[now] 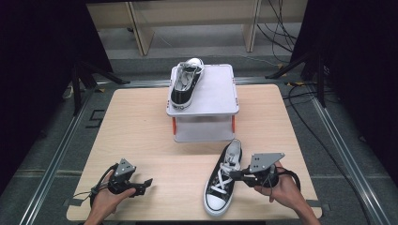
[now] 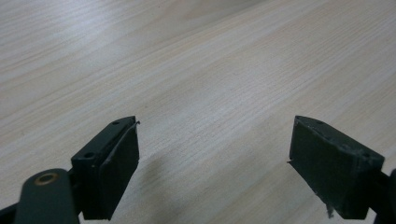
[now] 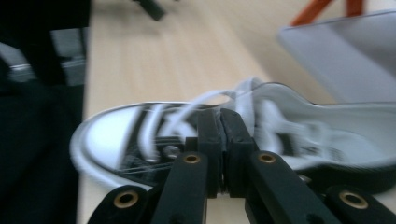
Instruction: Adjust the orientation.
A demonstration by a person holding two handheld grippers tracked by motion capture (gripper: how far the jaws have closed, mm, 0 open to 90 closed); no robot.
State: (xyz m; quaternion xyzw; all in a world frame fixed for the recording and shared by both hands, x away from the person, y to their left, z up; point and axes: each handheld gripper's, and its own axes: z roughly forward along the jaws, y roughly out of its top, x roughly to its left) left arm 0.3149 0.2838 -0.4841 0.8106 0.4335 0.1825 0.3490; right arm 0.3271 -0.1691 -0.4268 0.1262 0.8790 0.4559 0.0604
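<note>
1. So: two black-and-white sneakers. One sneaker (image 1: 223, 179) lies near the front edge of the counter (image 1: 141, 136), toe toward that edge; the second sneaker (image 1: 186, 83) sits on the left of the grey stand's (image 1: 213, 93) top shelf.
2. One stand, two shelves, at the counter's back edge, just behind the near sneaker's heel.
3. Right tongs (image 1: 236, 175): jaws together at the near sneaker's laces; the blurred right gripper view doesn't show whether a lace is pinched.
4. Left tongs (image 1: 146, 183): jaws apart, holding nothing, near the front-left corner.
</note>
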